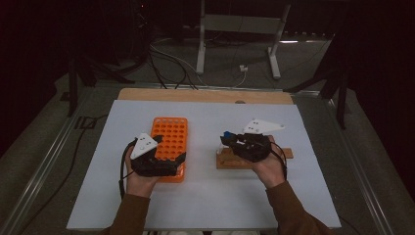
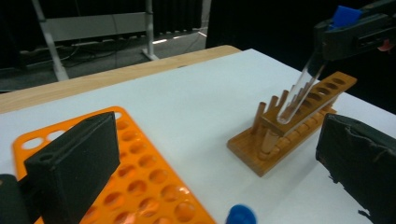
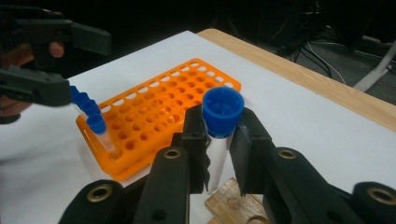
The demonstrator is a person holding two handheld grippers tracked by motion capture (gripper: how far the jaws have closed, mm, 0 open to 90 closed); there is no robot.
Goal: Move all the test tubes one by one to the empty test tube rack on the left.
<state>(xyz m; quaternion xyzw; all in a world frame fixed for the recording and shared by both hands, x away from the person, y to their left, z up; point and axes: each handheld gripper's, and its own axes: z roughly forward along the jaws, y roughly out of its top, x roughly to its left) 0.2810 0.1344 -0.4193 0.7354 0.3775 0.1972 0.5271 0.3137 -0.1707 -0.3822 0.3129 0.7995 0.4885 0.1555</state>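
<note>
1. Blue-capped tube [image 3: 219, 128] sits pinched in the right gripper [image 3: 218, 140], tilted over the wooden rack [image 2: 289, 126] at four o'clock.
2. Left gripper [image 1: 164, 159], jaws apart, hovers over the orange rack [image 1: 169, 134] at eight o'clock.

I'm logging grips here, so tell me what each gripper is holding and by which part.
The right gripper clamps a blue-capped test tube just under its cap. The left gripper stands open, holding nothing.

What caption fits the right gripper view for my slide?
Right gripper clamps a blue-capped clear tube above the wooden rack; orange rack beyond.
</note>
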